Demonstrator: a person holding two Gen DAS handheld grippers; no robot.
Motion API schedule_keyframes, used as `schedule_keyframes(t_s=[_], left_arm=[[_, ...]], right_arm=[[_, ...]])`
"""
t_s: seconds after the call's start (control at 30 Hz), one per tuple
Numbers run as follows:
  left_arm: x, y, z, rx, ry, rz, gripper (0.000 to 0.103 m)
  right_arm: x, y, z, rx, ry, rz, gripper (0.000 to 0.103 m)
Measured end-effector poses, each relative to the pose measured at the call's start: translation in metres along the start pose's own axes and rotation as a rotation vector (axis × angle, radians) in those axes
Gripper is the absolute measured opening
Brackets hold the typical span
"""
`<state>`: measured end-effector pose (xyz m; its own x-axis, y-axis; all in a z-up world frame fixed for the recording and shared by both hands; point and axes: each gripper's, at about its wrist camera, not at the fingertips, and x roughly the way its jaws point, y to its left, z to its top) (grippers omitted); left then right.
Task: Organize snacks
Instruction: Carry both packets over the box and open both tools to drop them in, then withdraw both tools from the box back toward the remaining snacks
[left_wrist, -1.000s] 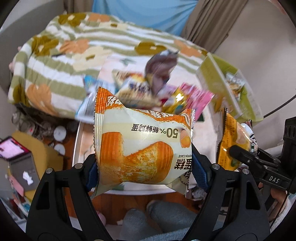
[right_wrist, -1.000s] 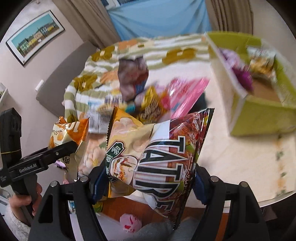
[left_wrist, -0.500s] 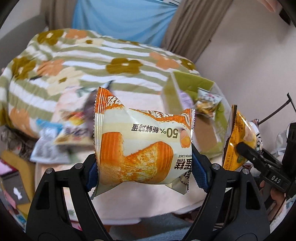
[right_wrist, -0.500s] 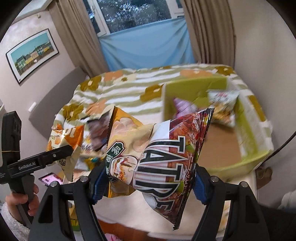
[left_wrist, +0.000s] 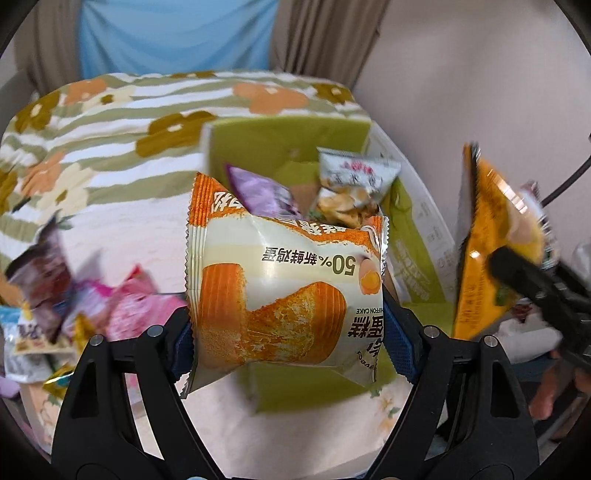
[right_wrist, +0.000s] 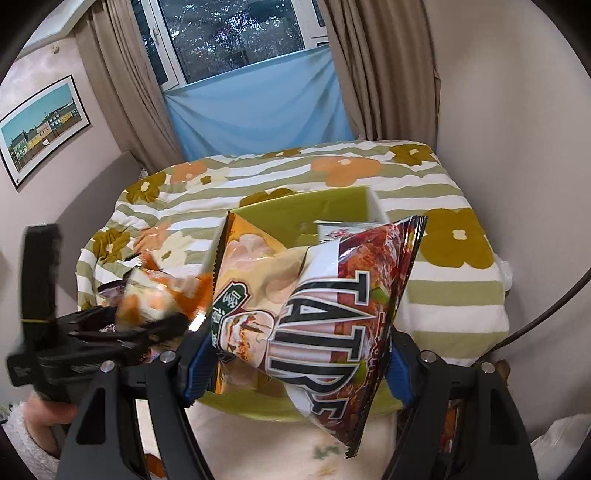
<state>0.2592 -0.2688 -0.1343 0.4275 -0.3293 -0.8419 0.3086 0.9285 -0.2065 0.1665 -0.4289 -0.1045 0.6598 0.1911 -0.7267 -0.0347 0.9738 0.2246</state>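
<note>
Orange-and-cream cake packet (left_wrist: 284, 295) — green box (left_wrist: 280, 144) — green-striped bedspread (right_wrist: 369, 162) with orange and brown flowers.

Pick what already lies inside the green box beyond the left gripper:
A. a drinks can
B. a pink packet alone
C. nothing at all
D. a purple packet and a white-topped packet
D: in the left wrist view the purple packet and the white-topped packet sit inside the green box, just above the chiffon cake packet that the left gripper holds.
</note>
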Motion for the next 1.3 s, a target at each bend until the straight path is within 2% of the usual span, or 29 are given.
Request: schedule_keyframes(t_s=[0.13, 0.27, 0.33, 0.57, 0.9, 1.0, 1.07, 1.13, 1.3], left_arm=[[0.034, -0.014, -0.001, 0.027, 0.059, 0.023, 0.081], [0.048, -0.024, -0.003, 0.068, 0.064, 0.046, 0.097], [0.047, -0.024, -0.005, 0.074, 0.066, 0.061, 0.101], [0.036, -0.005, -0.011, 0.016, 0.071, 0.071, 0.101], [0.018, 0.010, -0.016, -0.020, 0.073, 0.109, 0.101], [0.013, 0.016, -0.015, -0.033, 0.070, 0.122, 0.101], [0.012, 0.018, -0.014, -0.043, 0.068, 0.124, 0.101], [0.010, 0.020, -0.016, -0.048, 0.072, 0.126, 0.101], [0.009, 0.021, -0.020, -0.061, 0.077, 0.130, 0.101]], right_arm=[[0.003, -0.018, 0.004, 0.005, 0.011, -0.002, 0.072], [0.006, -0.035, 0.005, 0.018, 0.025, 0.000, 0.072], [0.009, -0.039, 0.005, 0.024, 0.033, 0.002, 0.072], [0.025, -0.037, 0.008, 0.008, 0.082, 0.000, 0.074], [0.070, -0.029, 0.017, -0.022, 0.173, 0.045, 0.075], [0.083, -0.026, 0.020, -0.013, 0.174, 0.056, 0.080], [0.092, -0.025, 0.020, -0.011, 0.192, 0.054, 0.092], [0.093, -0.025, 0.019, -0.013, 0.181, 0.047, 0.097], [0.083, -0.024, 0.015, -0.048, 0.134, 0.035, 0.097]])
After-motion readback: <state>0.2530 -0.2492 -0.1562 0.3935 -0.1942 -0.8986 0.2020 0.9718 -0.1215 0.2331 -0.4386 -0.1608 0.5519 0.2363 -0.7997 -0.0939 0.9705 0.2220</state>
